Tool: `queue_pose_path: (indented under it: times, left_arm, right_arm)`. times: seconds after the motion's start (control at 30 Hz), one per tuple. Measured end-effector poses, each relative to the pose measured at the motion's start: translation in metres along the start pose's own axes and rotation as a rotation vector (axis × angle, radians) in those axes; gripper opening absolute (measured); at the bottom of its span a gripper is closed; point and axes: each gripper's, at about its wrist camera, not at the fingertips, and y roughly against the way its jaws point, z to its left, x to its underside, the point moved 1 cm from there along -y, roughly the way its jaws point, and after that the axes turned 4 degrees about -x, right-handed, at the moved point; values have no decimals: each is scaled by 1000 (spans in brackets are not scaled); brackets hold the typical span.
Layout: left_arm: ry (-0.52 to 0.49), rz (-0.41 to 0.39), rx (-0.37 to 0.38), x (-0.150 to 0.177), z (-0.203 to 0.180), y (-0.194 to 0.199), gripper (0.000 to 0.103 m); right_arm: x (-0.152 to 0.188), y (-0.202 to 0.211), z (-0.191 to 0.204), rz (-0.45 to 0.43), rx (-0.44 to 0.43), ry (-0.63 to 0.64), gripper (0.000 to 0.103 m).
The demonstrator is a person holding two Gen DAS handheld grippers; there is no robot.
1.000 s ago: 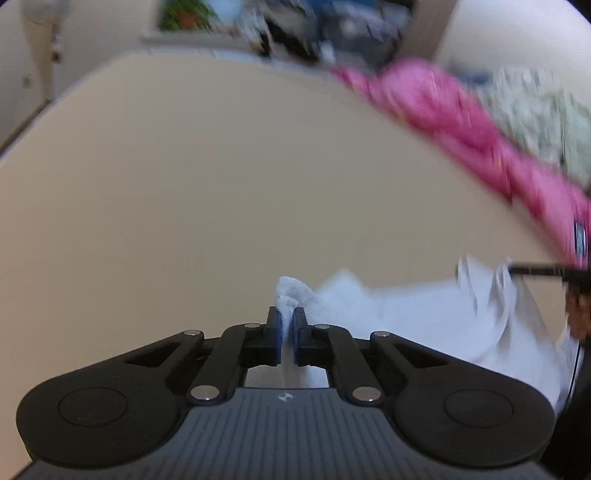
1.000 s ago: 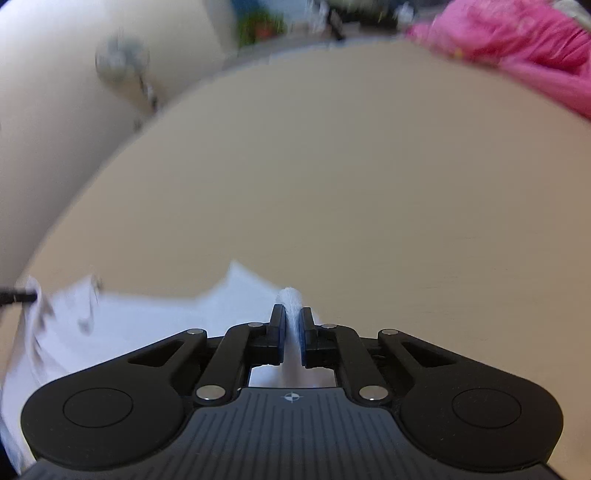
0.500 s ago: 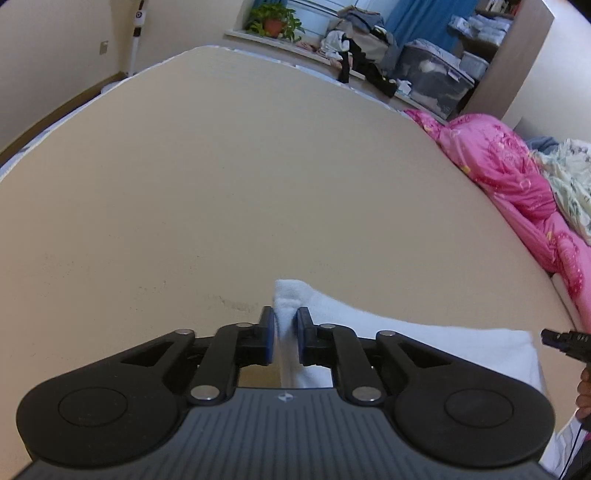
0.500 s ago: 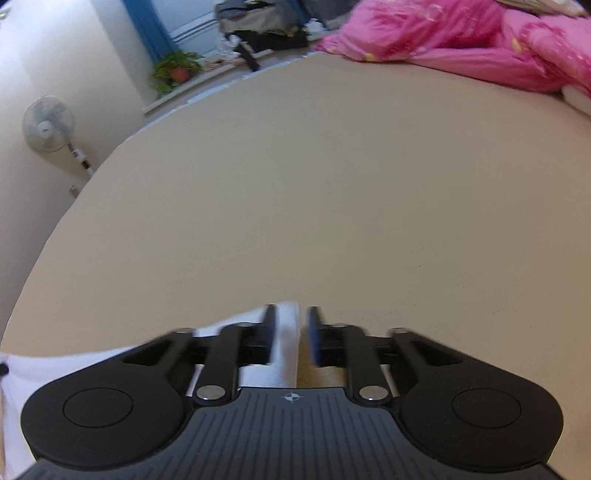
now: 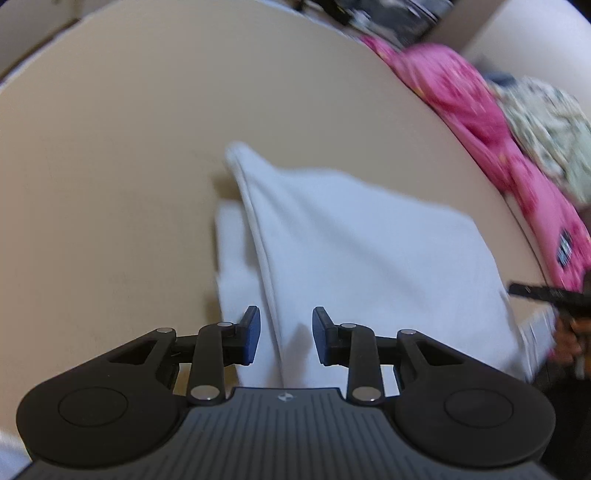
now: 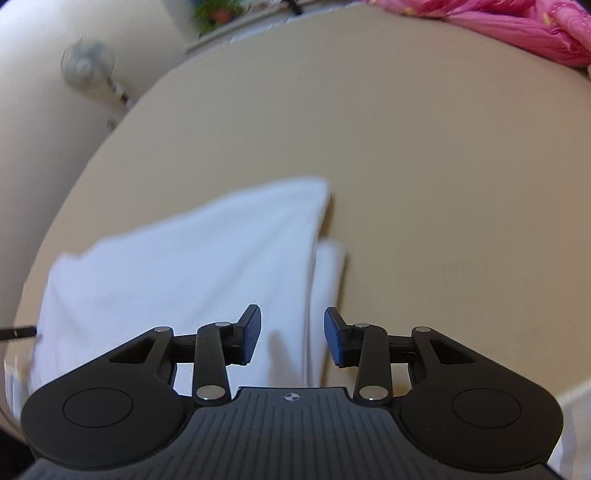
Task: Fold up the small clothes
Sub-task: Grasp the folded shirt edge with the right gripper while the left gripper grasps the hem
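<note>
A white garment (image 5: 354, 243) lies folded over itself on the beige surface (image 5: 110, 147); it also shows in the right wrist view (image 6: 192, 258). My left gripper (image 5: 285, 334) is open and empty, raised just above the garment's near left edge. My right gripper (image 6: 292, 339) is open and empty above the garment's near right edge. The upper layer's hem runs away from each gripper, with a lower layer sticking out beside it. The right gripper's tip (image 5: 535, 291) shows at the left view's right edge.
A pink blanket (image 5: 480, 122) and a patterned quilt (image 5: 546, 129) lie along the far right of the surface. A standing fan (image 6: 86, 64) is by the wall at left. A potted plant (image 6: 218, 13) sits at the back.
Both grippers have opened and let go of the garment's corners. They have pulled back and up, and the folded garment now lies spread before them.
</note>
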Motion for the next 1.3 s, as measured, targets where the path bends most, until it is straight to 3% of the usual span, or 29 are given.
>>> queue_pose_path:
  times: [0.23, 0.33, 0.4, 0.43, 0.57, 0.63, 0.73, 0.77, 0.87, 0.9, 1.0, 1.03, 1.1, 1.2, 1.23, 1.3]
  left_arm:
    - [-137, 106, 13, 53, -27, 9, 32]
    - [-173, 136, 2, 60, -34, 8, 23]
    - [-193, 141, -32, 69, -33, 13, 3]
    - [-198, 128, -54, 71, -33, 17, 3]
    - [-164, 90, -60, 78, -27, 37, 3]
    - [-180, 144, -92, 87, -25, 30, 4]
    - [-202, 178, -128, 87, -28, 23, 6]
    - [-194, 143, -110, 84, -28, 28, 7]
    - [-125, -18, -8, 70, -29, 54, 22]
    - [-114, -55, 18, 66, -30, 58, 22]
    - [-146, -99, 68, 59, -42, 54, 22]
    - [-162, -98, 63, 57, -46, 49, 22]
    - [-183, -65, 33, 56, -53, 32, 23]
    - [-183, 80, -75, 58, -48, -1, 25]
    - [-173, 104, -81, 59, -46, -6, 24]
    - [-136, 77, -50, 53, -43, 1, 27]
  right_arm:
    - [51, 18, -9, 100, 5, 7, 40]
    - [60, 23, -8, 103, 6, -4, 38]
    - [61, 26, -3, 96, 10, -13, 14]
    - [60, 31, -2, 80, 10, -18, 5]
    - [63, 57, -7, -49, -48, -123, 3]
    - [67, 47, -9, 5, 18, -117, 3]
    - [70, 30, -8, 87, 86, -94, 8]
    - [68, 31, -7, 70, 113, -84, 17]
    - [61, 46, 3, -65, 222, -5, 25]
    - [59, 50, 7, -111, 218, 16, 27]
    - [54, 52, 21, -188, 69, 29, 29]
    - [53, 47, 26, -179, 20, 48, 33]
    - [54, 31, 35, -137, 6, 84, 38]
    - [58, -5, 36, 9, 110, 135, 41]
    - [61, -14, 35, 54, 153, 152, 49]
    - [59, -14, 35, 51, 175, 141, 53]
